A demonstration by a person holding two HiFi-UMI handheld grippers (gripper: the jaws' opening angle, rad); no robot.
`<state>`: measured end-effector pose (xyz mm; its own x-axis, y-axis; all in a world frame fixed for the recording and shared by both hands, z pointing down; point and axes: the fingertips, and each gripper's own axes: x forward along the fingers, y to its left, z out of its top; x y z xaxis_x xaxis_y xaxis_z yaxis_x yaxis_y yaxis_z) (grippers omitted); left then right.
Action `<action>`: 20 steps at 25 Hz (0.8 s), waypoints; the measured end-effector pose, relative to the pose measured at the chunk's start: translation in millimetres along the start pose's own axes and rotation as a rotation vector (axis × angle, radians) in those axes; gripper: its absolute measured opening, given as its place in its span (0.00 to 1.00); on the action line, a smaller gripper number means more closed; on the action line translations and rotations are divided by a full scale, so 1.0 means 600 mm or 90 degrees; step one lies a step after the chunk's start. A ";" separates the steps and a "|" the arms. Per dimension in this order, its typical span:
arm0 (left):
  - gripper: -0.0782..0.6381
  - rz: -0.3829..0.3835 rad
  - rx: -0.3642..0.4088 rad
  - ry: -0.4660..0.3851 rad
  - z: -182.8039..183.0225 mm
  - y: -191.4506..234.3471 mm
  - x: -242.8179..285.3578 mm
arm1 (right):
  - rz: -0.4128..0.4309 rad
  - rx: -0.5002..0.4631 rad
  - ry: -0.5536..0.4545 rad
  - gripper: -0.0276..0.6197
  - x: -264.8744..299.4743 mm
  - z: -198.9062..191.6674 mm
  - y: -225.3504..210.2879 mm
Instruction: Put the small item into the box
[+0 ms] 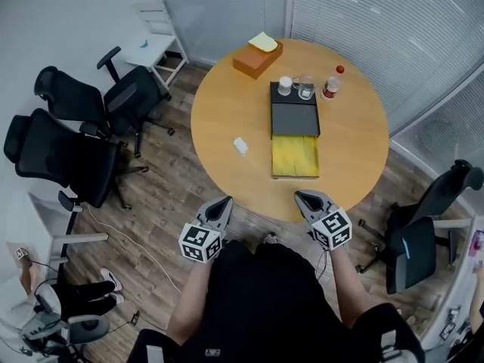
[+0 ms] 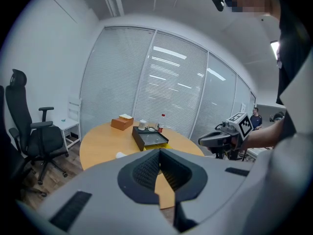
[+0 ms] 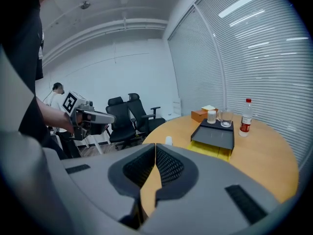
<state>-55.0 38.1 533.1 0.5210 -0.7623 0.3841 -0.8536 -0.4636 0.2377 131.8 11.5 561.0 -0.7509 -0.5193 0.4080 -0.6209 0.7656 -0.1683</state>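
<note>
The left gripper [image 2: 159, 151] has its two dark ribbed fingers [image 2: 144, 172] pressed together at the tips, with nothing caught between them. The right gripper [image 3: 155, 146] is the same: its ribbed fingers [image 3: 168, 166] meet at the tips and hold nothing. Each gripper carries a cube with square markers behind the jaws and is held in one of the person's hands.

In the head view both grippers point toward the flat black box [image 1: 295, 118]. The left gripper [image 1: 224, 203] is on the person's side of the box and off to its left. The right gripper [image 1: 302, 197] is near the front of the yellow drawer [image 1: 295, 156], which stands pulled out of the box toward the person.

The small white item [image 1: 240, 145] lies on the round wooden table [image 1: 227, 104] to the left of the box, beside the pulled-out drawer but apart from it. It is outside the box, and neither gripper touches it. The left gripper view shows it [image 2: 121, 155] in front of the box, and the right gripper view shows it [image 3: 168, 140] left of the drawer.

On the far end of the box's top stand a white jar [image 1: 284, 86] and a clear glass [image 1: 305, 89]. A plastic bottle with a red cap [image 1: 330, 85] stands just right of them. A brown tissue box [image 1: 257, 57] sits beyond the box, to its left. Black office chairs [image 1: 132, 97] stand on the wooden floor well to the left of the box.
</note>
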 end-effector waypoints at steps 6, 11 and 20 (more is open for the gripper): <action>0.12 -0.005 0.002 0.007 0.000 -0.002 0.015 | -0.008 0.006 0.000 0.05 -0.005 -0.005 -0.015; 0.12 -0.016 0.008 0.002 0.014 0.008 0.027 | -0.015 0.010 0.002 0.05 0.004 -0.004 -0.019; 0.12 -0.059 0.002 0.017 0.020 0.057 0.048 | -0.048 0.026 0.015 0.05 0.047 0.012 -0.016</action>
<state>-69.1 -4.8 541.8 0.5982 -0.7033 0.3842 -0.8013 -0.5334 0.2711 115.0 -13.0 567.8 -0.6965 -0.5655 0.4417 -0.6845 0.7082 -0.1727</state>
